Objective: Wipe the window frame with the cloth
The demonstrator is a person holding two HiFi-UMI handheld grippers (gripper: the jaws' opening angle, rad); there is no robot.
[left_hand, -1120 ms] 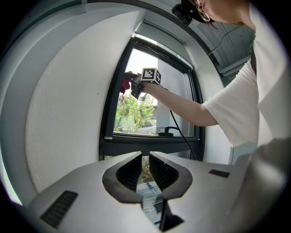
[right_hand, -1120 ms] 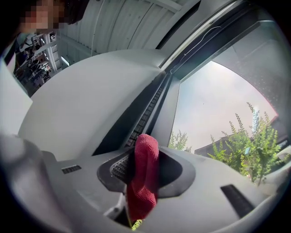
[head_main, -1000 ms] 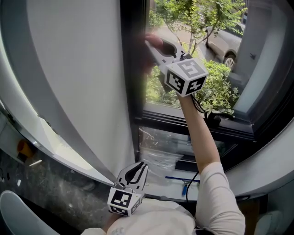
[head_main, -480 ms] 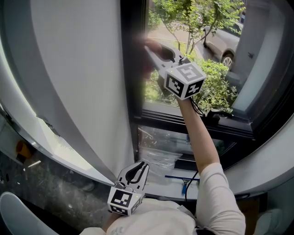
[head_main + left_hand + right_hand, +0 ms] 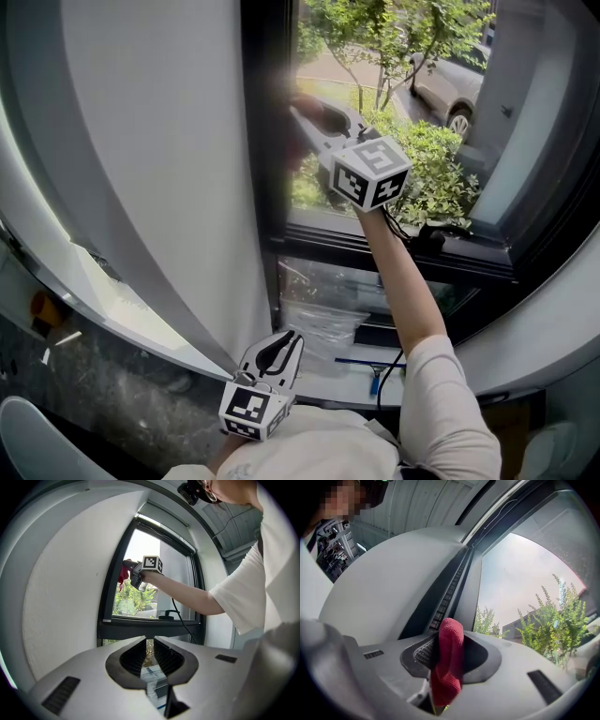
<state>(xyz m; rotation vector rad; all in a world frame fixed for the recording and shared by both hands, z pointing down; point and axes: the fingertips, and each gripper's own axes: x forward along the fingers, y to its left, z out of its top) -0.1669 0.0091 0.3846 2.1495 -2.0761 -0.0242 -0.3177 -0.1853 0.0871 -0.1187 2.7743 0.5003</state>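
A white wall (image 5: 159, 141) meets a dark window frame (image 5: 270, 141), with clear plastic sheeting (image 5: 319, 305) lying below the frame's bottom rail. Nearest the person, well below the frame, the left gripper (image 5: 279, 349) is held low against the body and points up toward the frame. Its jaws are closed together with nothing between them. The right arm (image 5: 398, 281), bare below a white sleeve, stretches up and forward from the body, past the bottom rail to the frame's left upright. At its end the right gripper (image 5: 450, 637) is clamped on a red cloth (image 5: 447, 660). The cloth is folded between the ribbed pads and bulges out past the jaw tips toward the upright's dark channel. From the left gripper view the cloth hangs at that upright's inner edge. Whether it actually presses on the frame cannot be told. Beyond the frame stand green shrubs (image 5: 427, 183) and a parked car (image 5: 452, 86).
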